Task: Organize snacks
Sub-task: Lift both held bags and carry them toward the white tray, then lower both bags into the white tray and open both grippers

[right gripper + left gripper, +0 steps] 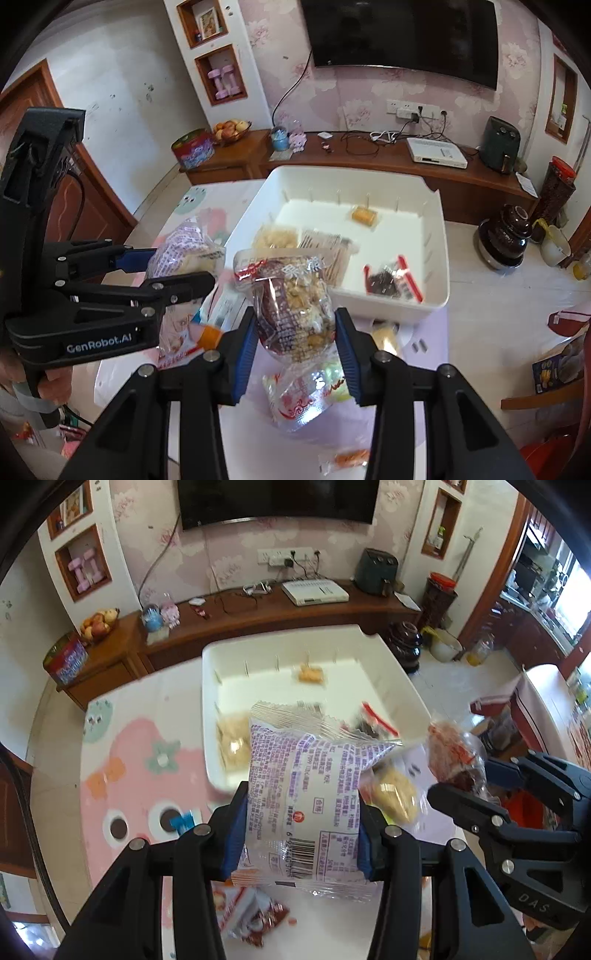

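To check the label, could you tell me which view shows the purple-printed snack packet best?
The left wrist view: the purple-printed snack packet fills the centre, barcode readable. The right wrist view shows it small, sideways, partly hidden.

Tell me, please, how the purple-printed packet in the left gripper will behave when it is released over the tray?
The purple-printed packet looks puffy and light; it probably drops softly. Its film creases, so likely floppy and slippery. It may slide on the white tray.

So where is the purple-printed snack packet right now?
The purple-printed snack packet is clamped in the left hand-held gripper, lifted above the table just short of the white bin; the right wrist view shows it at left.
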A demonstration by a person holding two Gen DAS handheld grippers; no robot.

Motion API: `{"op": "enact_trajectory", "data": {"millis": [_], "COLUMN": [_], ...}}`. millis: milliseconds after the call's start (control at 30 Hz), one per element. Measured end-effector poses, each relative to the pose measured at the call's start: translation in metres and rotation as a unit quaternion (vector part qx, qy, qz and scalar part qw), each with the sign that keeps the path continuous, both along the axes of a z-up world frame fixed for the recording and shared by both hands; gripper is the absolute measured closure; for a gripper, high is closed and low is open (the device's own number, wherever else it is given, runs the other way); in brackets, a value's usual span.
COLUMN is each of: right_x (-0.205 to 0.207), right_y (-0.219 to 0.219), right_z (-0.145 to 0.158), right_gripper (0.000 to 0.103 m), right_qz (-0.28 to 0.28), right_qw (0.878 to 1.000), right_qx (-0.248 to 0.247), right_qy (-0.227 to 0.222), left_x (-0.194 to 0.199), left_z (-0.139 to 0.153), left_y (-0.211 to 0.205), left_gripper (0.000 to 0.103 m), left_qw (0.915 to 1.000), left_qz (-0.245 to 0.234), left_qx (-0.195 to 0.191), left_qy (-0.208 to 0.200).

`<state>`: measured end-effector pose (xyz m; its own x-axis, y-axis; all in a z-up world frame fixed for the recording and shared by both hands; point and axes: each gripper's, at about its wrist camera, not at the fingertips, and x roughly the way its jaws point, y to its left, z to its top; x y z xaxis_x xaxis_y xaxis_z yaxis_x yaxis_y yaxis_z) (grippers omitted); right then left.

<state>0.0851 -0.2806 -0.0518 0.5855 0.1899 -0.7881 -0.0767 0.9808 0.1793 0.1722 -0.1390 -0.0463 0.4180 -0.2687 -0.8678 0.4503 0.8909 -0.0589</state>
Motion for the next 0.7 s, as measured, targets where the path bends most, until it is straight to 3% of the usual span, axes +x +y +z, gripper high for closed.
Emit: {"op": "enact_trajectory", "data": {"millis": [400,700], "right_x": [0.078,0.128], "right_y": [-0.034,-0.06], "right_z": [0.024,0.011], "right_gripper": [0.061,0.061], "right_qz": [-0.052,-0.086], "right_qw": [0.999,0.996], "right_qx": [0.002,0.013], "right_qy": [-0.004,0.021], "left_x": [0.087,0.139], "left_z": [0.016,-0.004], "left_y": [-0.029,-0.04], "left_gripper": [0.056,0.056], "left_qw": [0.9979,0.9961], "left_qz": [0.053,0.087], "left_qx": [0.003,0.0], "left_qy": [-0.039,-0.017]}}
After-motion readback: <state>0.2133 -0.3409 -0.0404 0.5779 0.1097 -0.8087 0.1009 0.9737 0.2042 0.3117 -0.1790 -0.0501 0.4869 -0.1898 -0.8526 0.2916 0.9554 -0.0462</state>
